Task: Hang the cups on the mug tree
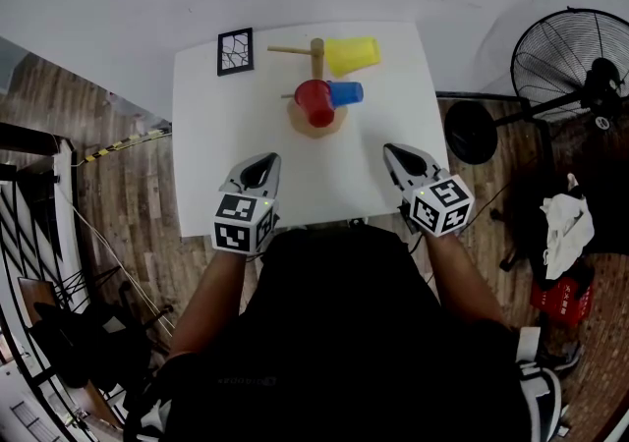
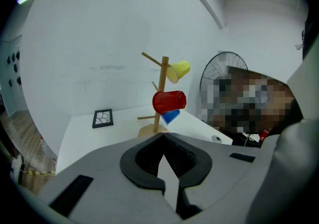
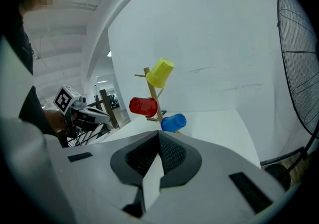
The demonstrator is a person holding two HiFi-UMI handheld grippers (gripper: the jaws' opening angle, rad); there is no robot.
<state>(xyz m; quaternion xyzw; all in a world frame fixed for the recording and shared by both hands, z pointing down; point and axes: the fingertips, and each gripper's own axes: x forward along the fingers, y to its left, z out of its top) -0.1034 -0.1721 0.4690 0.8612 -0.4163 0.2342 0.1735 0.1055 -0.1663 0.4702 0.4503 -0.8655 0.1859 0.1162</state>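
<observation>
The left gripper [image 1: 260, 163] sits low over the near left part of the white table [image 1: 211, 185]. Its two jaws are closed together at the tips, and there is nothing between them. The right gripper [image 1: 396, 153] sits over the near right part of the table. Its jaws are closed together too, and it holds nothing. The two grippers are well apart from each other, one on each side. Both point toward the far end of the table. A hand holds each one from behind.

Farther out, in the far middle of the table, stands the wooden mug tree [image 1: 316, 57]. It is well apart from both grippers. It has a round wooden base and thin pegs that stick out.

All three cups hang on the tree. The yellow cup [image 1: 352, 54] is the highest one, tilted on a peg on the right side. The red cup [image 1: 315, 102] hangs lower, lying on its side on a peg. The blue cup [image 1: 345, 92] is the lowest, just beside the red cup, on its right.

One bare peg sticks out to the left near the top.

To the left of the tree, at the far left of the table, is a small black square card [image 1: 235, 51] with white crack lines on it.

On the wooden floor [image 1: 108, 185] to the right of the table stands a black fan [image 1: 575, 62].
</observation>
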